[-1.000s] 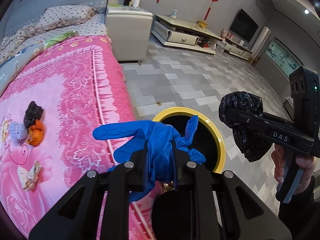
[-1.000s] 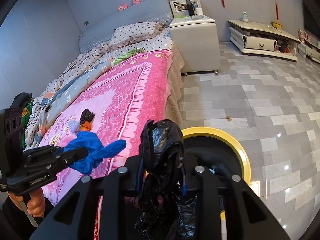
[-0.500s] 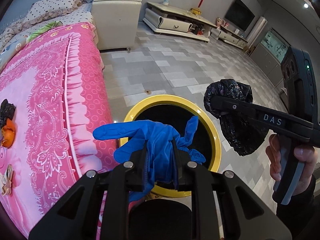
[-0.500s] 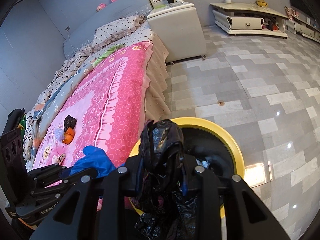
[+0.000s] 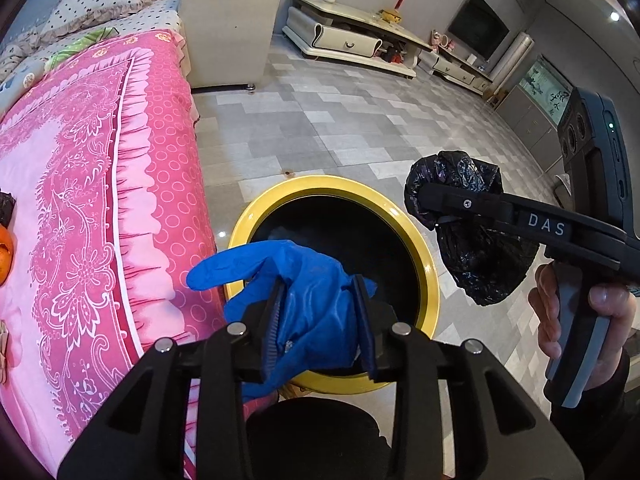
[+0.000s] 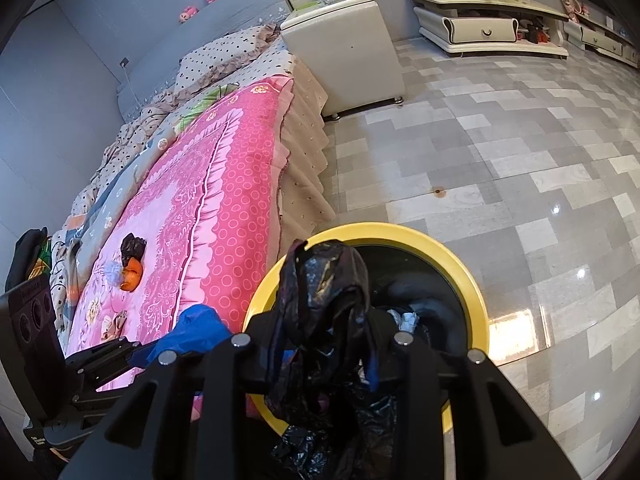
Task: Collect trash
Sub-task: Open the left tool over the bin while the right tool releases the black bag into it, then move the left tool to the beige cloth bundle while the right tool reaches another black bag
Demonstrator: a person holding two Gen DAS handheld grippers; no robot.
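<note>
A blue glove (image 5: 256, 260) lies between the fingers of my left gripper (image 5: 318, 292), whose jaws are opening; the pads stand apart and the glove has slackened. It hangs over the near rim of a yellow-rimmed black bin (image 5: 256, 216) on the floor. My right gripper (image 6: 324, 304) holds a crumpled black plastic bag (image 6: 324, 276) above the same bin (image 6: 400, 230); its jaws are starting to open, and the bag still fills the gap between the pads. From the left wrist view this right gripper (image 5: 424, 204) and its bag (image 5: 480, 264) hover at the bin's right edge.
The bin stands against a bed with a pink quilt (image 6: 224, 184). On the quilt lie an orange peel (image 6: 132, 276), a black scrap (image 6: 133, 246) and crumpled paper (image 6: 114, 320). A white nightstand (image 5: 228, 28) and a low TV cabinet (image 5: 344, 40) stand beyond on the grey tiled floor.
Both grippers came down and forward over the bin. The left jaws have spread and the glove has sagged wider between them. The right jaws have widened only slightly around the bag.
</note>
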